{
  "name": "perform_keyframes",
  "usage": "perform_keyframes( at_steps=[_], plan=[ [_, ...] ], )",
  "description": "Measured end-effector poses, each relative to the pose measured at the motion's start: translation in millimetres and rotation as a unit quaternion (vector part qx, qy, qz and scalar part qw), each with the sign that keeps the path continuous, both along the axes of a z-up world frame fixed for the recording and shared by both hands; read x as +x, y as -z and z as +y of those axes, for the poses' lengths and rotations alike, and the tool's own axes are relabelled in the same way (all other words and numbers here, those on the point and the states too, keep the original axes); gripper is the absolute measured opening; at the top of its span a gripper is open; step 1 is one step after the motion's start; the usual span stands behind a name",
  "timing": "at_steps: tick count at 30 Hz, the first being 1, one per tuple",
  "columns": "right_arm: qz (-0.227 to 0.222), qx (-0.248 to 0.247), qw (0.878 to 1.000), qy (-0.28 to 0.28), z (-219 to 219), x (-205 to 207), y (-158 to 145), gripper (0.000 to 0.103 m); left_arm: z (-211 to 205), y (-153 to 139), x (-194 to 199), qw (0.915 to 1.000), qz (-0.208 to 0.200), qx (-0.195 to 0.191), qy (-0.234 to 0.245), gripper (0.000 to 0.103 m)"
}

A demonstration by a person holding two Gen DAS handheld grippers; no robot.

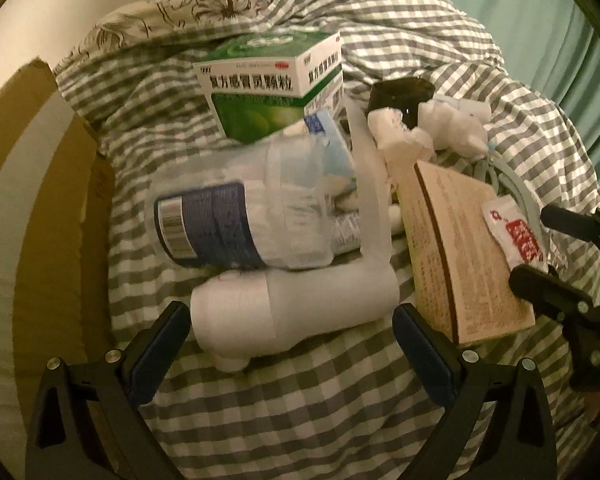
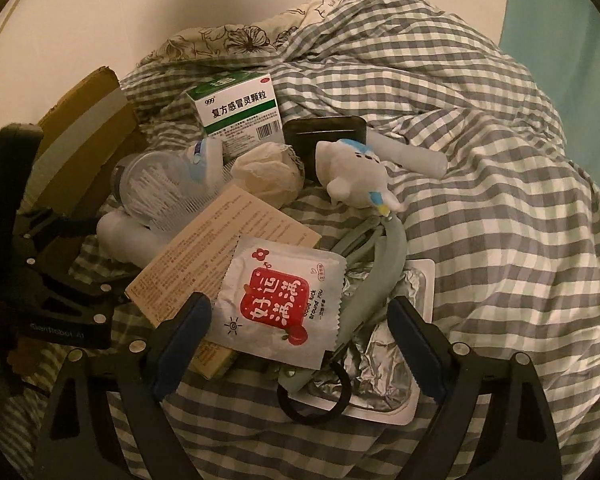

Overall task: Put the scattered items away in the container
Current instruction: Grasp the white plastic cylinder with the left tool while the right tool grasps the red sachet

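A white plastic bottle [image 1: 292, 308] lies on its side on the checked bedding between the fingers of my left gripper [image 1: 290, 316], which is open and not touching it. Behind it lie a clear blue-labelled jar [image 1: 228, 224] and a green-and-white medicine box [image 1: 268, 92]. My right gripper [image 2: 298, 312] is open over a white sachet with a red label [image 2: 280, 304], which rests on a beige printed box [image 2: 220, 248]. The pads stand clear of the sachet's edges. A brown cardboard box [image 2: 88, 148] stands open at the left.
A white plush toy [image 2: 356, 176], a black case [image 2: 324, 136], crumpled tissue [image 2: 268, 172] and a white tube [image 2: 412, 156] lie further back. A grey-green clip [image 2: 376, 272], a foil blister pack [image 2: 380, 352] and a black hair tie [image 2: 312, 404] lie under the sachet. Rumpled duvet [image 2: 480, 200] rises at the right.
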State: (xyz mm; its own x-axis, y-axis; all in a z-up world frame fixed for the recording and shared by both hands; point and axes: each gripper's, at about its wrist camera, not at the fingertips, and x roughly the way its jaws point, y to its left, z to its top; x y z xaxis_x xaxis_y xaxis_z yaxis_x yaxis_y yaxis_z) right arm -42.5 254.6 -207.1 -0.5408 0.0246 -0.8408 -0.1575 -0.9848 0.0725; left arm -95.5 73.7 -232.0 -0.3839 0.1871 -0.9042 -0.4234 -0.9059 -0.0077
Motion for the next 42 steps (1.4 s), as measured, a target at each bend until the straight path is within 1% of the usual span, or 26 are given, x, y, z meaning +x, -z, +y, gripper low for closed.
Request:
perform_keyframes(
  at_steps=[2, 6, 10, 13, 15, 16, 17, 18, 19, 20, 21, 22, 23, 26, 31, 36, 40, 42],
  plan=[
    [-0.001, 0.001, 1.000, -0.001, -1, -1, 0, 0.090, -1, -4, -2, 0.9999, 0.007, 0.009, -0.009, 0.103],
    [-0.006, 0.005, 1.000, -0.005, -4, -4, 0, 0.089, 2, -2, -9, 0.9999, 0.008, 0.009, -0.011, 0.103],
    [-0.007, 0.012, 1.000, -0.003, -6, -5, 2, 0.088, 3, 6, -17, 0.9994, -0.010, 0.025, -0.021, 0.103],
    [-0.006, 0.022, 1.000, 0.000, -6, -5, 2, 0.076, 2, 13, -20, 0.9988, -0.032, 0.030, -0.024, 0.103],
    [-0.007, 0.036, 0.999, 0.003, -6, -5, 1, 0.064, 0, 13, -18, 0.9988, -0.031, 0.033, -0.021, 0.103],
    [-0.008, 0.043, 0.999, 0.005, -5, -4, 1, 0.061, 0, 14, -17, 0.9990, -0.030, 0.030, -0.016, 0.103],
    [-0.009, 0.047, 0.999, 0.006, -5, -4, 1, 0.055, 0, 14, -16, 0.9991, -0.030, 0.028, -0.012, 0.103],
    [-0.009, 0.053, 0.999, 0.008, -5, -4, 1, 0.048, 0, 13, -14, 0.9992, -0.028, 0.025, -0.011, 0.097],
    [-0.010, 0.059, 0.998, 0.011, -4, -3, 1, 0.045, -2, 13, -12, 0.9993, -0.028, 0.022, -0.012, 0.094],
    [-0.011, 0.062, 0.998, 0.015, -2, -3, 1, 0.041, -4, 14, -10, 0.9992, -0.034, 0.018, -0.013, 0.086],
    [-0.012, 0.063, 0.998, 0.017, 0, -2, 1, 0.038, -4, 16, -7, 0.9989, -0.042, 0.013, -0.013, 0.075],
    [-0.013, 0.064, 0.998, 0.019, 3, -2, 2, 0.037, -8, 20, -5, 0.9985, -0.052, 0.010, -0.012, 0.067],
    [-0.013, 0.062, 0.998, 0.021, 4, -2, 2, 0.036, -10, 21, -5, 0.9982, -0.057, 0.016, -0.012, 0.061],
    [-0.011, 0.066, 0.997, 0.025, 6, -1, 1, 0.028, -16, 17, -4, 0.9979, -0.059, 0.026, -0.010, 0.059],
    [0.001, 0.075, 0.997, 0.026, 4, 1, -8, 0.025, -14, 9, 5, 0.9988, -0.045, 0.020, 0.003, 0.058],
    [0.025, 0.088, 0.995, 0.028, 3, 4, -26, 0.024, -20, -5, 16, 0.9993, -0.031, 0.018, 0.012, 0.057],
    [0.041, 0.085, 0.995, 0.032, 3, 6, -39, 0.024, -12, -22, 15, 0.9998, -0.002, 0.016, 0.013, 0.057],
    [0.047, 0.084, 0.995, 0.033, 1, 7, -44, 0.024, -15, -35, 19, 0.9996, 0.019, 0.017, 0.015, 0.057]
  ],
)
